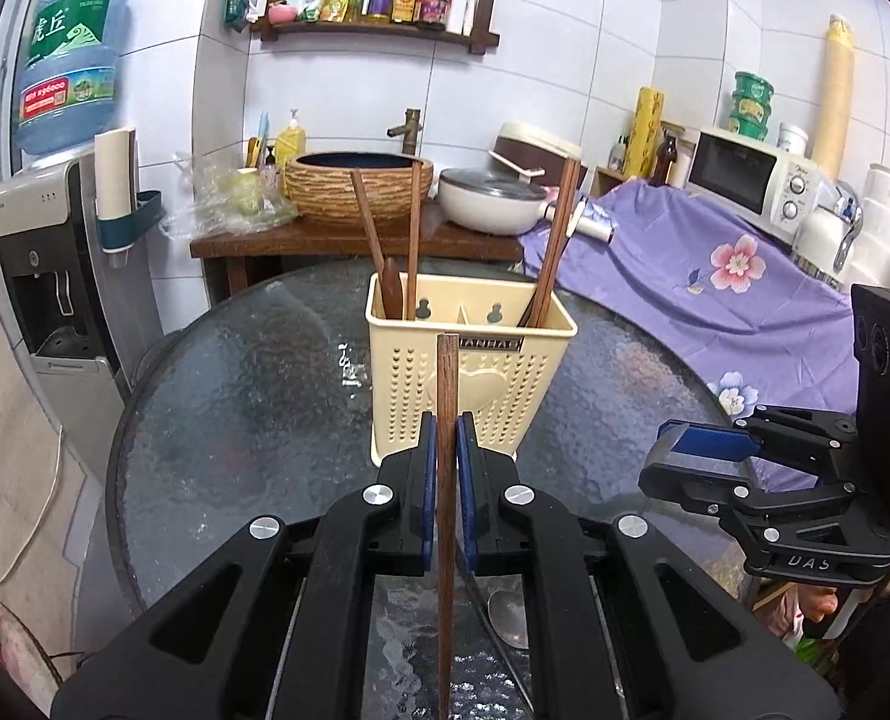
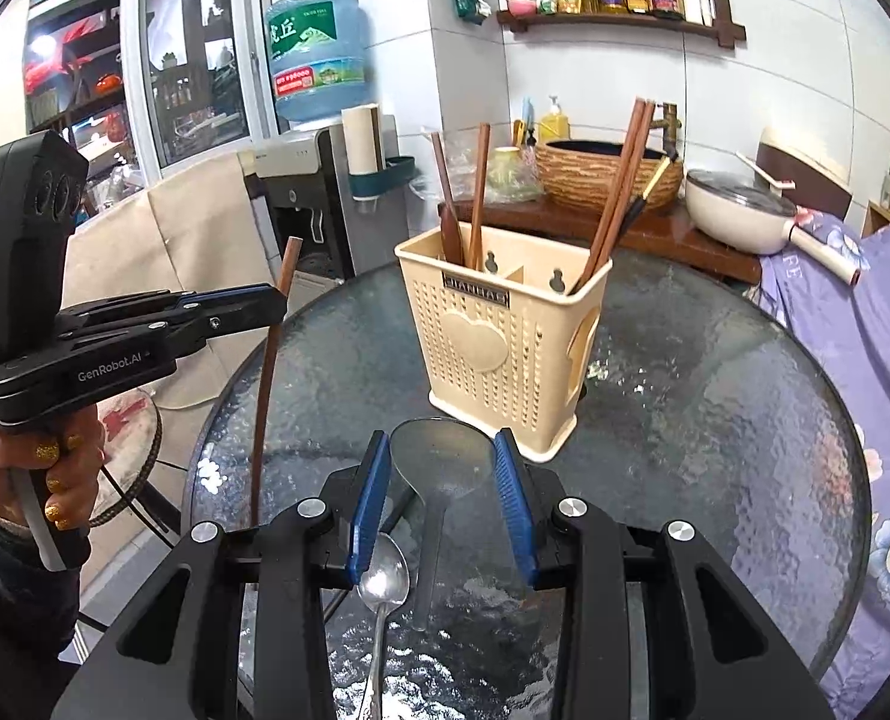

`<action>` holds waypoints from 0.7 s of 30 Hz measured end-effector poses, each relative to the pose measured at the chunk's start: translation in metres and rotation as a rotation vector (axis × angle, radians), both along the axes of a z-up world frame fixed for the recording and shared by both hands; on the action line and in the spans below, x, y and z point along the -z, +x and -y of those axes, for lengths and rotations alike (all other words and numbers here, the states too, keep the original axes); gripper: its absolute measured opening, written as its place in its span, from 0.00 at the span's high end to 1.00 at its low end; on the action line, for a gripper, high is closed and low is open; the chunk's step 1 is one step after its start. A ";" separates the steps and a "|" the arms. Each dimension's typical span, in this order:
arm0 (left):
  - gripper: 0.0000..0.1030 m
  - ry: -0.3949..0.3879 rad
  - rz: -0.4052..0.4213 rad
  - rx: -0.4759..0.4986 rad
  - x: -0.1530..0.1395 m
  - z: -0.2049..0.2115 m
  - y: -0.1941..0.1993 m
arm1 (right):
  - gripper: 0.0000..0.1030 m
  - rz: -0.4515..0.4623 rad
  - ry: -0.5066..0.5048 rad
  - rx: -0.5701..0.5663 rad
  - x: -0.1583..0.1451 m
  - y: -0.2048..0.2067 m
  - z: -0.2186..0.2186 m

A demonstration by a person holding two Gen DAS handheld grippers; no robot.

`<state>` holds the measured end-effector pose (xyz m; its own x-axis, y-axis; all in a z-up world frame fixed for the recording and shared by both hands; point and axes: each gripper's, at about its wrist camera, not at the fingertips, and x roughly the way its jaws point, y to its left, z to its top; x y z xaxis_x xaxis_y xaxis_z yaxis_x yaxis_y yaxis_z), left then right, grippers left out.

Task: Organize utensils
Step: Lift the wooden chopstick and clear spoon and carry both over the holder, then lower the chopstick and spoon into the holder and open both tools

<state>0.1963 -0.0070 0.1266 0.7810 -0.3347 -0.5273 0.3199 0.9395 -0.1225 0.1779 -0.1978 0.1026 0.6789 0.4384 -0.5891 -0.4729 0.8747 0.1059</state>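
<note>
Left hand-held gripper (image 1: pixel 446 438), at the bottom centre of the left wrist view, is clamped on a single wooden chopstick (image 1: pixel 446 396) that stands upright between its blue pads. Straight above it in the frame sits the cream utensil holder (image 1: pixel 469 372) on the round glass counter (image 1: pixel 234 396), already holding wooden utensils in its left compartment and chopsticks in its right. The right hand-held gripper (image 1: pixel 709 450) shows at the right edge.

In the right wrist view, the right hand-held gripper (image 2: pixel 443 468), bottom centre, has its pads partly apart around the bowl of a large metal spoon (image 2: pixel 438 456); the pads appear to press its edges. A smaller spoon (image 2: pixel 383 576) lies on the counter below. The holder stands just above in the frame; a hand (image 2: pixel 30 468) at the left edge carries the other tool.

Risks, as I judge them: the thinly pinched chopstick could pivot and miss its compartment, and the smooth curved spoon could slip out and strike the glass.
</note>
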 end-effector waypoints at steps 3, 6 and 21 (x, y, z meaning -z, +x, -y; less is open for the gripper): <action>0.93 -0.012 0.014 0.004 -0.008 -0.003 0.000 | 0.66 0.006 0.008 -0.013 -0.009 0.001 -0.001; 0.93 -0.018 0.048 0.007 -0.025 -0.005 -0.001 | 0.66 0.022 0.019 -0.016 -0.022 0.006 0.001; 0.93 -0.022 0.250 0.029 -0.165 0.016 0.033 | 0.66 0.131 0.077 0.052 -0.121 0.067 0.013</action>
